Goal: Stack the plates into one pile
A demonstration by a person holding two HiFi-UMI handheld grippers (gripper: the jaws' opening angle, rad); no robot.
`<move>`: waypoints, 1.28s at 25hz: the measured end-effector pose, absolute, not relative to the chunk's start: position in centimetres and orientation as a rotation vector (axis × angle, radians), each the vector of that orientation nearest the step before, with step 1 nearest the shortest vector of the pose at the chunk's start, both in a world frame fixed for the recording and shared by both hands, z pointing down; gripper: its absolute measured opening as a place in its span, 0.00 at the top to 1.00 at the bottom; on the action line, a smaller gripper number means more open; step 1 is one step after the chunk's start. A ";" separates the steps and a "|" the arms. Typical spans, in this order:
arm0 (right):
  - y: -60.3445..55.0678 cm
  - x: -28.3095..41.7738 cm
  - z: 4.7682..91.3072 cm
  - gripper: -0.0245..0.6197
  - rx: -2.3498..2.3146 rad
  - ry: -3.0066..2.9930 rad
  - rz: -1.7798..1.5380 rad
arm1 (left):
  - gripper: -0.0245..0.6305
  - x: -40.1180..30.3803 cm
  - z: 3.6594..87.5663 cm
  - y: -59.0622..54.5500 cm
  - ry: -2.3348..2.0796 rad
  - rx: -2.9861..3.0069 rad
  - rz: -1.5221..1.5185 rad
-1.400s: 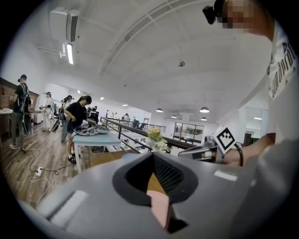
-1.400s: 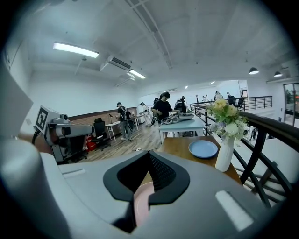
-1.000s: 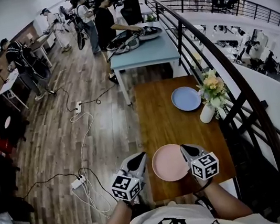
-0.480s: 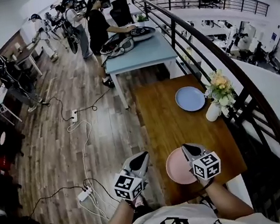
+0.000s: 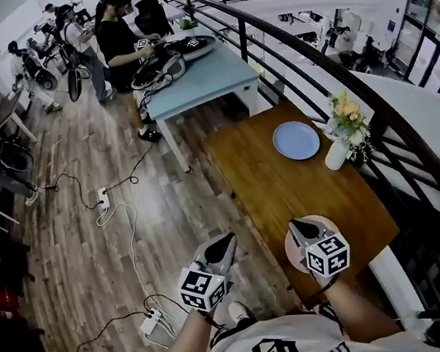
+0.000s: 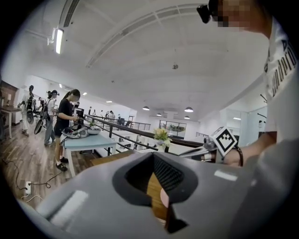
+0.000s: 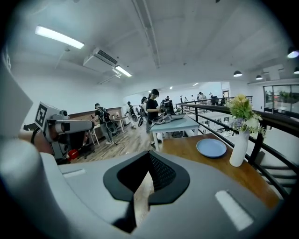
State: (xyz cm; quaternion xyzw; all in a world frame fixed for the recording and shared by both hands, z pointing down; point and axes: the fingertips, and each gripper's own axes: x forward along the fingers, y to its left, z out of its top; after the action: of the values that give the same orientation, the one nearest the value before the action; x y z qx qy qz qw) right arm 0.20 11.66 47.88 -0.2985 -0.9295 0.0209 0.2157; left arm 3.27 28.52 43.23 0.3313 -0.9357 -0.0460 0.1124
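Wood plank floor (image 5: 88, 235) fills the whole left side, with cables and a white power strip (image 5: 151, 320) lying on it. A black railing (image 5: 315, 92) curves along the right. Right up against that railing is the brown wooden table (image 5: 272, 187), and past its far end there's a light blue table (image 5: 204, 77) with a person standing at it.

The left hand-held gripper (image 5: 229, 239) sits off the wooden table's left edge, over the floor. Its jaws are clenched together with nothing in them, and only a thin gap shows between them in its own view. The right hand-held gripper (image 5: 297, 225) is also closed tight and empty, and it hangs over the near end of the table.

The pink plate (image 5: 292, 255) lies at the near edge of the table, partly covered by the right hand-held gripper in the head view. The blue plate (image 5: 296, 140) lies flat at the far end, well apart from the pink one, so they aren't stacked yet. Just beside the blue plate, on the railing side, a small white vase (image 5: 336, 156) of flowers stands upright.
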 end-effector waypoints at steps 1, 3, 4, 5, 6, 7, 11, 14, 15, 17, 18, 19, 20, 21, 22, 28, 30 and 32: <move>12.5 0.4 48.0 0.96 -0.806 -2.584 0.064 | 0.89 3.3 43.4 29.5 -2.739 0.991 -0.134; 14.2 0.7 48.4 0.96 -0.771 -2.596 0.074 | 0.89 3.4 43.7 31.5 -2.729 1.021 -0.131; 14.9 0.6 48.6 0.96 -0.756 -2.600 0.076 | 0.89 3.4 43.7 32.3 -2.726 1.033 -0.129; 15.6 0.4 48.6 0.96 -0.741 -2.604 0.077 | 0.89 3.2 43.7 33.1 -2.722 1.045 -0.127; 16.1 0.1 48.5 0.96 -0.728 -2.609 0.076 | 0.89 3.0 43.6 33.8 -2.717 1.057 -0.128; 16.6 -0.2 48.3 0.96 -0.718 -2.615 0.075 | 0.89 2.6 43.5 34.5 -2.712 1.068 -0.137; 18.4 -1.6 47.7 0.96 -0.707 -2.631 0.065 | 0.89 1.1 42.8 36.4 -2.712 1.092 -0.188; 19.3 -2.3 47.3 0.96 -0.705 -2.640 0.068 | 0.89 0.7 42.6 37.4 -2.716 1.096 -0.160; 19.5 -2.6 47.2 0.96 -0.704 -2.644 0.069 | 0.89 0.7 42.6 37.6 -2.714 1.099 -0.149; 19.8 -3.0 47.2 0.96 -0.697 -2.650 0.077 | 0.89 0.6 42.6 38.0 -2.709 1.103 -0.128; 19.9 -3.2 47.3 0.96 -0.692 -2.651 0.085 | 0.89 0.6 42.7 38.3 -2.705 1.103 -0.122; 20.0 -3.4 47.5 0.96 -0.686 -2.650 0.093 | 0.89 0.6 42.8 38.5 -2.702 1.102 -0.118; 20.0 -3.6 47.8 0.96 -0.678 -2.649 0.102 | 0.89 0.6 42.9 38.7 -2.699 1.101 -0.115; 20.1 -3.9 48.0 0.96 -0.672 -2.648 0.111 | 0.89 0.4 43.0 39.0 -2.697 1.099 -0.112; 20.2 -4.2 48.2 0.96 -0.666 -2.648 0.117 | 0.89 0.1 43.2 39.3 -2.694 1.098 -0.107; 19.6 -9.2 49.7 0.96 -0.626 -2.647 0.138 | 0.89 -5.0 44.2 39.5 -2.677 1.110 -0.080; 19.3 -11.2 49.8 0.96 -0.607 -2.648 0.141 | 0.89 -7.3 44.4 39.1 -2.664 1.128 -0.054; 18.8 -13.3 49.9 0.96 -0.589 -2.646 0.137 | 0.89 -9.9 44.7 38.4 -2.650 1.150 -0.028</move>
State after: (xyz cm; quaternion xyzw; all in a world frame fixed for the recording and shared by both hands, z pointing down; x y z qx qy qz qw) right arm -13.34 18.84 49.87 -0.2119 -0.9527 0.0494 0.2122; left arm -9.91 38.44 44.69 0.3948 -0.9100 -0.0097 0.1261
